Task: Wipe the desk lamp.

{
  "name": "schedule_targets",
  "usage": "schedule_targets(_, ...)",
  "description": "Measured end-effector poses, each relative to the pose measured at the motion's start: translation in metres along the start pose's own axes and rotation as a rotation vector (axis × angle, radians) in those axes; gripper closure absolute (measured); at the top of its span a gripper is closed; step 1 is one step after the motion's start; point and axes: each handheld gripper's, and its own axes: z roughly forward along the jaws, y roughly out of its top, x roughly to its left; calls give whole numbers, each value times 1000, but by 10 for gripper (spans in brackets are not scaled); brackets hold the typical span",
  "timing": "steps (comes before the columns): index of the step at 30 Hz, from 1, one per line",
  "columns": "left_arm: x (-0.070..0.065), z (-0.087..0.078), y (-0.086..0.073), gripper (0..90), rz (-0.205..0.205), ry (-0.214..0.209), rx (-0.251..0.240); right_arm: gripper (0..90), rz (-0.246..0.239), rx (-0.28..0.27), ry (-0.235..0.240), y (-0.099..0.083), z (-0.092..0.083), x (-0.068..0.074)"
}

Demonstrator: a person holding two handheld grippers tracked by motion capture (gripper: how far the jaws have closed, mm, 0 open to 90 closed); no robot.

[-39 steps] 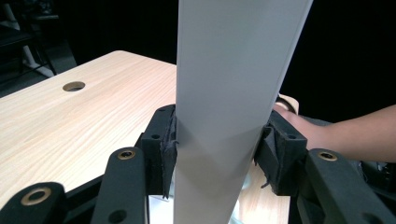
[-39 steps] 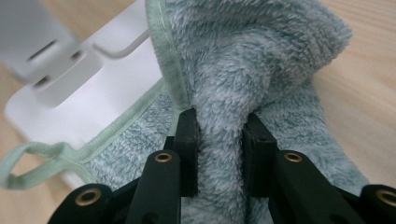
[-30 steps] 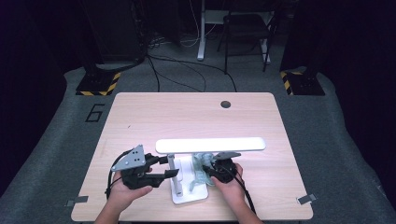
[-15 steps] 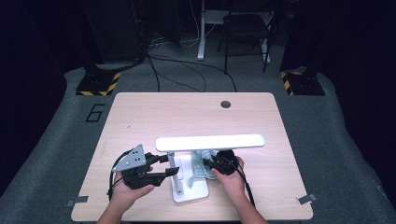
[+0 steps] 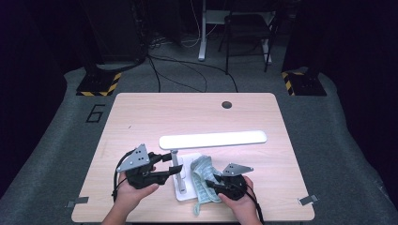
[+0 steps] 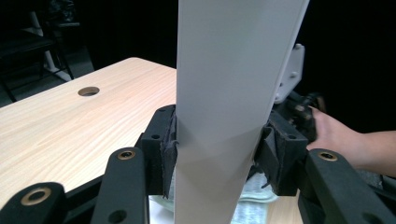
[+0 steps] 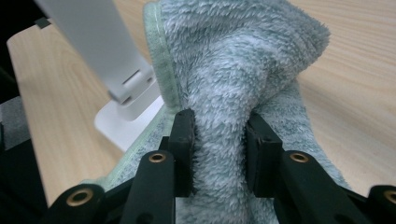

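Note:
A white desk lamp stands at the table's near middle, with a long light bar [image 5: 213,139], a thin post [image 5: 176,161] and a flat base [image 5: 184,193]. My left gripper [image 5: 174,168] reaches in from the left and is shut on the post [image 6: 229,93], its pads [image 6: 168,149] pressed on both sides. A pale green towel [image 5: 202,177] lies bunched over the base's right side. My right gripper [image 5: 210,182] is shut on a raised fold of that towel [image 7: 233,60], just right of the post's foot [image 7: 126,88].
The wooden table [image 5: 141,117] has a round cable hole [image 5: 226,104] at the far middle. Tape tabs mark its near corners [image 5: 307,200]. Beyond the far edge are floor cables, a chair [image 5: 246,28] and striped stands [image 5: 98,86].
My right gripper has drawn back toward the near edge and slightly right, pulling the towel up and off the base with it. The left gripper and the lamp have stayed still.

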Motion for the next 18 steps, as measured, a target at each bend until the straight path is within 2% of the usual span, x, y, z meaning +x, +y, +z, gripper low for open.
schedule_targets(2, 1, 1, 1, 519, 11, 9, 4, 678, -11, 2, 0, -3, -5, 2)
schedule_targets(3, 1, 2, 1, 519, 0, 5, 2, 678, -24, 0, -4, -5, -7, 2)
schedule_targets(4, 2, 2, 1, 519, 11, 8, 4, 678, -18, 0, -19, -7, -9, 4)
schedule_targets(6, 2, 4, 2, 519, -2, 9, 4, 678, -43, 23, -33, -10, -10, 3)
schedule_targets(9, 4, 7, 3, 518, 1, 12, 5, 678, -25, 30, -51, -14, -7, -1)
schedule_targets(12, 6, 10, 4, 518, 10, 23, 9, 678, -32, 28, -82, -16, -8, -5)
schedule_targets(14, 7, 14, 5, 518, 3, 28, 1, 678, -14, 25, -80, -17, -7, -5)
schedule_targets(18, 8, 19, 6, 518, -12, 32, -3, 677, -46, 37, -101, -19, -2, -6)
